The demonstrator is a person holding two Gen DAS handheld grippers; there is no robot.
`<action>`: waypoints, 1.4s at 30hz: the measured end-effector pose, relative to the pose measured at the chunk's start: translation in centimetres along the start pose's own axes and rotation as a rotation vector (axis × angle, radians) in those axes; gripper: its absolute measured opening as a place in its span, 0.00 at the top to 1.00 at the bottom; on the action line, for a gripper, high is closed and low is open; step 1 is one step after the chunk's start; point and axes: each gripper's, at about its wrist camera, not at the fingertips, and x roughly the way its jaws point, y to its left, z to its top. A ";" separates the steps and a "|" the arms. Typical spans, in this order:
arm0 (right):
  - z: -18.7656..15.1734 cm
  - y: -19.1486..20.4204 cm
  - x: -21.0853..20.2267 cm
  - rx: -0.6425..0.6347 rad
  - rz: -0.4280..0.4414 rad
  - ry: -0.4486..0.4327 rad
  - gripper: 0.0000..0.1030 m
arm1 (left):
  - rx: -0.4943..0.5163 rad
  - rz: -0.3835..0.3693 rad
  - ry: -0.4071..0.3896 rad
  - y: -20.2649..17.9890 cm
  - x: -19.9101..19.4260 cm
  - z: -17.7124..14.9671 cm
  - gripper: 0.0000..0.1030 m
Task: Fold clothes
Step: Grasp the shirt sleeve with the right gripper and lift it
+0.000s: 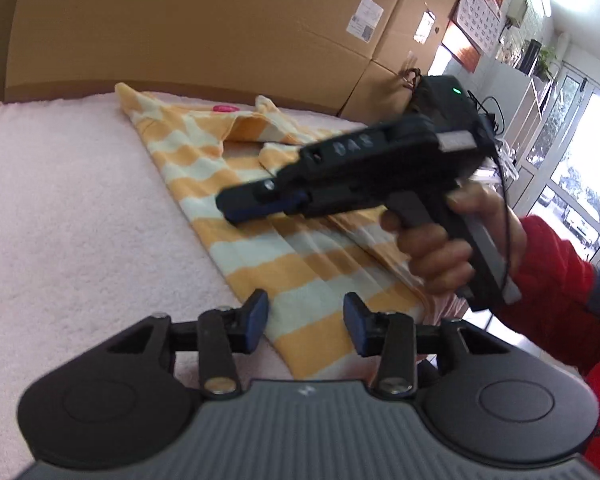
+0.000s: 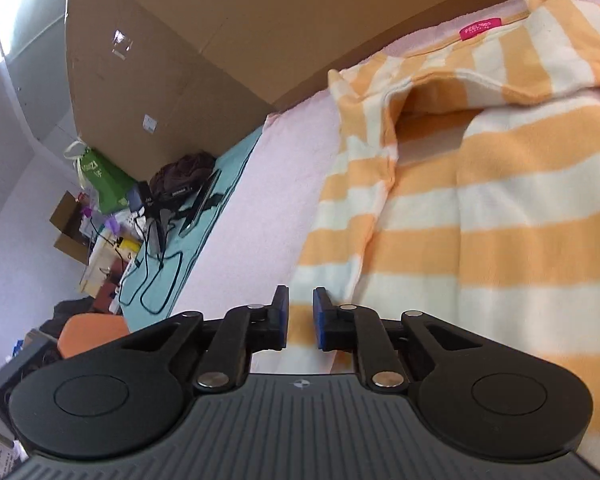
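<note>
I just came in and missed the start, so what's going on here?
A person is folding clothes with a handheld tool in each hand. An orange-and-white striped top lies on a pink towel, one side seemingly folded over already. The left tool hangs open near the top's nearest edge, holding nothing. The right tool, gripped by a hand in a red sleeve, is over the top with a narrow gap between its fingers, also empty.

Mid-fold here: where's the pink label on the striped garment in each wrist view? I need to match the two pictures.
Left wrist: the pink label sits upper centre, at the far edge of the striped garment near the cardboard box.
Right wrist: label upper right, on the garment's neckline edge.
Shared landmark: the box behind the pink blanket.
</note>
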 end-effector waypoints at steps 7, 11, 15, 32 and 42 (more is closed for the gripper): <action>2.7 -4.7 -5.6 0.129 -0.004 -0.223 0.73 | 0.091 0.103 -0.019 0.7 -0.6 4.3 0.35; 3.1 -10.6 -14.8 0.284 -0.173 -0.428 0.64 | 0.099 0.125 -0.028 3.9 1.9 9.4 0.26; 3.4 -14.2 -21.6 0.321 -0.431 -0.556 0.57 | 0.167 0.156 0.067 6.1 7.7 13.5 0.40; 11.5 -18.0 -16.6 0.337 -0.456 -0.540 0.65 | 0.268 0.128 0.149 6.6 14.8 14.0 0.20; 12.4 -17.5 -21.3 0.316 -0.300 -0.637 0.90 | 0.308 0.111 0.163 6.1 15.5 13.8 0.11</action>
